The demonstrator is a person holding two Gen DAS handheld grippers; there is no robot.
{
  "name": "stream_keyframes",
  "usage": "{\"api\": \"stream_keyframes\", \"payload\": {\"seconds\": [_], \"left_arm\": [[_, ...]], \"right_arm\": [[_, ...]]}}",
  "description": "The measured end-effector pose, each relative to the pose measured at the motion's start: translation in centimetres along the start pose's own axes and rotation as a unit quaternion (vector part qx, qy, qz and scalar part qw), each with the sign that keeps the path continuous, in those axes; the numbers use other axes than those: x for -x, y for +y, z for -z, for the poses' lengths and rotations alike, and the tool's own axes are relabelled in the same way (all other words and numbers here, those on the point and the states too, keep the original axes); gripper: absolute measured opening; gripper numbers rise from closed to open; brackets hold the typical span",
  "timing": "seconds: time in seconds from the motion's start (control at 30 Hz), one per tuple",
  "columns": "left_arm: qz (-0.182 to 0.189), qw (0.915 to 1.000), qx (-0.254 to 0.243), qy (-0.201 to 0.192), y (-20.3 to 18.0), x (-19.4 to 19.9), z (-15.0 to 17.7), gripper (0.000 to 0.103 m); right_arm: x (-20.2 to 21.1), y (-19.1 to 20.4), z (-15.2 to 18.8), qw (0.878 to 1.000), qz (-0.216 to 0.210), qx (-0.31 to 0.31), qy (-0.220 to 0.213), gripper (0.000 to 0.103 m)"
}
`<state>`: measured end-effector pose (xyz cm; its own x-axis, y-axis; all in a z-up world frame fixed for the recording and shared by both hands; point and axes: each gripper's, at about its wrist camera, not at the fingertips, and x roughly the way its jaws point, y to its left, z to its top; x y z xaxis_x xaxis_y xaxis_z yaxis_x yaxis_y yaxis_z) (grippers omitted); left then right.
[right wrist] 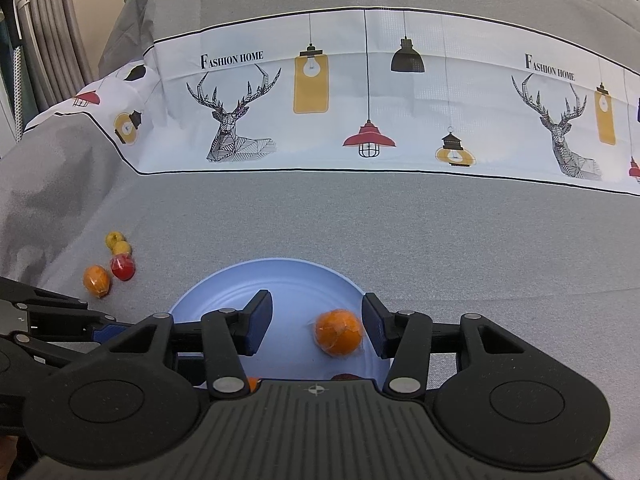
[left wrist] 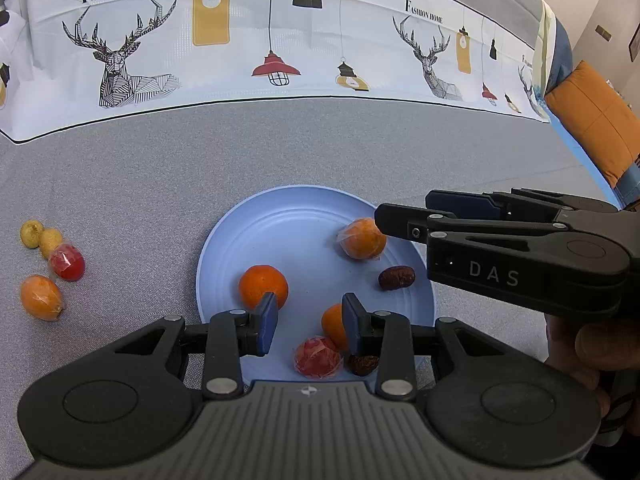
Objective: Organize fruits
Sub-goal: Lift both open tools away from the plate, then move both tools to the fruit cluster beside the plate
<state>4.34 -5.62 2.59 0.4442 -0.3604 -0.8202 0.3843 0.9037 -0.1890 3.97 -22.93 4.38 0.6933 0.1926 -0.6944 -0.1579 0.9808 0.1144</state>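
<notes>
Looking through the left wrist view, the plate [left wrist: 280, 216] holds six fruits: three oranges, one wrapped [left wrist: 362, 239] at its far right, one bare [left wrist: 263, 286] at its left, one [left wrist: 333, 326] behind the left gripper's [left wrist: 310, 326] right finger; two dates [left wrist: 397, 277]; one wrapped red fruit [left wrist: 318, 358] at the near rim. Left of the plate on the grey cloth [left wrist: 140, 180] lie four more: two yellow [left wrist: 31, 233], one red [left wrist: 67, 263], one orange [left wrist: 41, 297]. The left gripper's jaws stand partly apart, empty. The right gripper [left wrist: 380, 216] reaches in sideways above the wrapped orange; a hand [left wrist: 592, 348] grips it.

The right wrist view shows only one full fruit on the plate [right wrist: 224, 292], the wrapped orange [right wrist: 339, 332], lying loose between the right gripper's [right wrist: 316, 326] parted jaws, nearer the right finger. The same four fruits [right wrist: 96, 280] lie left of the plate.
</notes>
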Motion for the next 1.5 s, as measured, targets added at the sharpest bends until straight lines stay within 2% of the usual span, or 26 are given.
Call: {"api": "stream_keyframes", "payload": {"seconds": [0.8,0.93,0.97,1.13,1.43,1.5], "left_arm": [[-0.017,0.9997,0.01,-0.017,0.3,0.6,-0.3,0.037],[-0.019,0.9995,0.014,-0.022,0.4,0.8,-0.3,0.027],[-0.02,0.9994,0.014,-0.024,0.5,0.9,-0.4,0.021],[-0.025,0.9989,0.024,-0.033,0.9,1.4,-0.6,0.01],[-0.02,0.9952,0.085,-0.044,3.6,3.6,-1.8,0.01],[-0.019,0.9935,0.107,-0.035,4.7,4.2,-2.7,0.011]], "right_arm": [[-0.1,0.0,-0.3,1.0,0.004,-0.005,-0.002,0.052],[0.0,0.1,-0.4,1.0,0.006,-0.007,-0.004,0.052],[-0.1,0.1,-0.5,1.0,0.006,-0.007,-0.004,0.052],[0.0,0.1,-0.6,1.0,0.009,-0.009,-0.008,0.052],[0.0,0.3,-1.0,1.0,0.009,-0.018,-0.017,0.051],[-0.1,0.5,-1.1,1.0,0.004,-0.017,-0.018,0.041]]}}
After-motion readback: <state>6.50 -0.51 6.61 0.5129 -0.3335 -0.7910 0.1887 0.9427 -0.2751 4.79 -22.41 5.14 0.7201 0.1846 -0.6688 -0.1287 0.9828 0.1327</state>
